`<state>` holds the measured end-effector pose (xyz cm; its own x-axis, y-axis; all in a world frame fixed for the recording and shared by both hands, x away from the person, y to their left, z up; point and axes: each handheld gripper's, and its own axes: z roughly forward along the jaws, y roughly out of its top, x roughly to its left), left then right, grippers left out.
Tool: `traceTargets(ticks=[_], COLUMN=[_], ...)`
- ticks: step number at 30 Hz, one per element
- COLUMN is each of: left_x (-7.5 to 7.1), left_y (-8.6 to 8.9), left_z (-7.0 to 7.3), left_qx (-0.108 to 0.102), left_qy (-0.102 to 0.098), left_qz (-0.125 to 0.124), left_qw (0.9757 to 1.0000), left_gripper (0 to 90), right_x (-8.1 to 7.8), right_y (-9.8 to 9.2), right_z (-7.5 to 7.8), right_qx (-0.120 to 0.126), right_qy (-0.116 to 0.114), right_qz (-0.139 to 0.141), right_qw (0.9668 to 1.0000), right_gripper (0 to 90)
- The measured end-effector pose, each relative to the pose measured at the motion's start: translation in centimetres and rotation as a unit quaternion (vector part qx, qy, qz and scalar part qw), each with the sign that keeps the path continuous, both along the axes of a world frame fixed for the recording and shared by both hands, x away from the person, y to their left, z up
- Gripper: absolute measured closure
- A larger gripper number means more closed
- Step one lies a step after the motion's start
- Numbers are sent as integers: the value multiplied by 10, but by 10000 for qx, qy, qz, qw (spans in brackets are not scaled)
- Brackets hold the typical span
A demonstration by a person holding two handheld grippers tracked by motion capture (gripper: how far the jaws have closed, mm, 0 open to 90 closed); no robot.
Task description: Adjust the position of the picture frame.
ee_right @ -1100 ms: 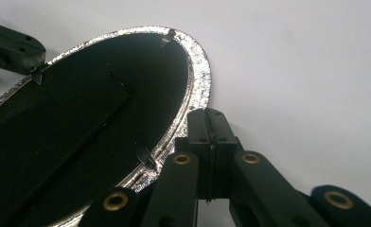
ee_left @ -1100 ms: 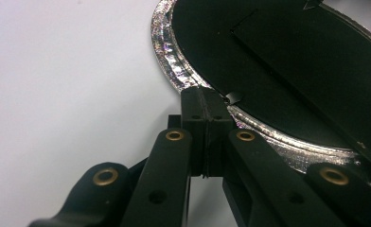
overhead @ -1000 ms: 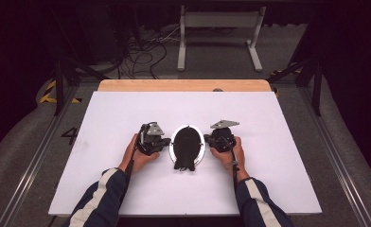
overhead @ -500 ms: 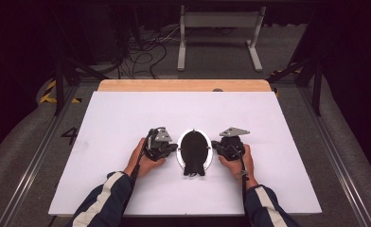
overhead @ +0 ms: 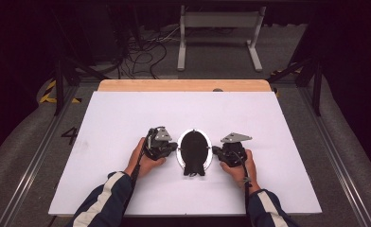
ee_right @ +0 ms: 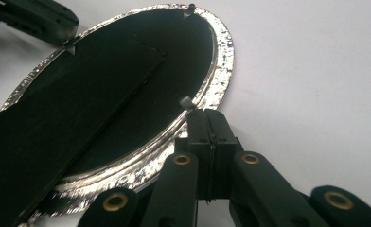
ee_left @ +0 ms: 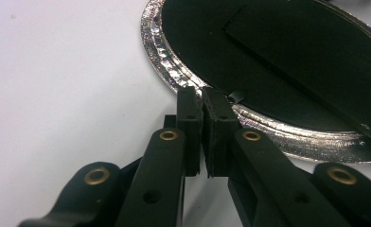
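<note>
Both forearms enter from the near edge and lie low on the white table, aimed inward at the oval frame, which lies face down at the table's centre. Left gripper: jaws pressed together, tips at the silver rim beside a small back tab. Right gripper: jaws pressed together, tips at the right rim, just below another tab.

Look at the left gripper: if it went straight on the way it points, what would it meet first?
The left gripper, jaws shut, points at the silver rim of the oval frame. It would likely meet that rim at once; its tips look about touching it already.
</note>
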<state>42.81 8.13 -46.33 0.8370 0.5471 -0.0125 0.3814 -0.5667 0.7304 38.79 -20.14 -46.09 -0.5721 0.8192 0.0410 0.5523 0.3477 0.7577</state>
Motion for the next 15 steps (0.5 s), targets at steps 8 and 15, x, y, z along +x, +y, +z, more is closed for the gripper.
traceTargets(ticks=[8,15], left_x=[1,1], left_y=[-1,-3], left_z=[0,1], left_qx=[50,116], left_qy=[-43,-111], left_qz=[-52,-5], left_qw=[10000,9999], left_gripper=[896,882], right_x=[-13,-18], right_y=[2,3], right_z=[1,1], right_qx=[-148,-235], right_qy=[-56,-84], right_qz=[105,193], right_qw=[9998,9995], right_gripper=[900,900])
